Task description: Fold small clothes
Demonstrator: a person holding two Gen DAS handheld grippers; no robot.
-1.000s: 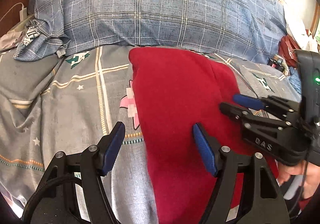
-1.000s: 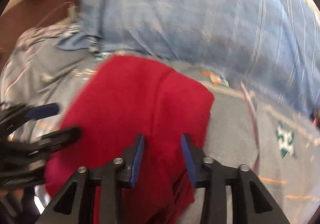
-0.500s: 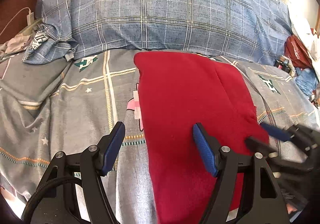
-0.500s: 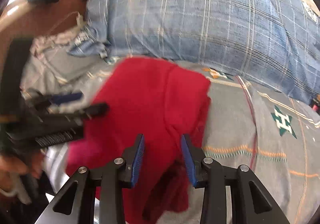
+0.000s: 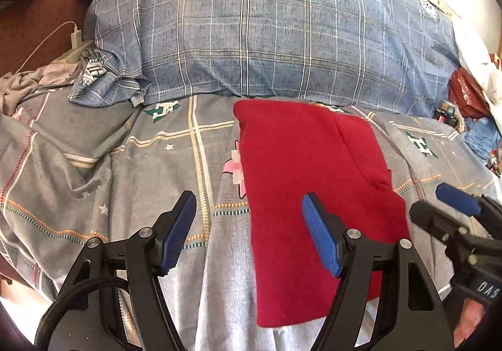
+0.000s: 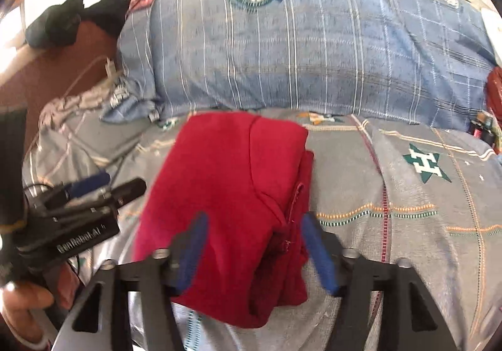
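the red garment (image 5: 307, 194) lay flat on the grey bedsheet (image 5: 109, 178), just in front of the blue plaid pillow (image 5: 282, 46). it looked already folded into a long block. its long axis ran from the pillow toward the grippers, so one short end was near the pillow and the other short end was close to the person. on its right side, in the right wrist view, the layers (image 6: 291, 225) were loose and a bit bunched, with a seam edge showing; the left side was smooth and straight.

the left gripper (image 5: 248, 238) hovered over the near left part of the garment. its jaws were spread wide and empty: one pad was over the red cloth and the other over the bare sheet, so the left long edge lay between them. the right gripper (image 6: 254, 250) was over the near right part, above the bunched layers. its jaws were opening; the cloth lay below and between them, but the pads (image 6: 317, 250) did not press on it.

both grippers were at the near short end, at about equal closeness to it. in my judgement, a coming fold would go along the long axis, with the near end lifted toward the pillow, and the loose right side would need care.
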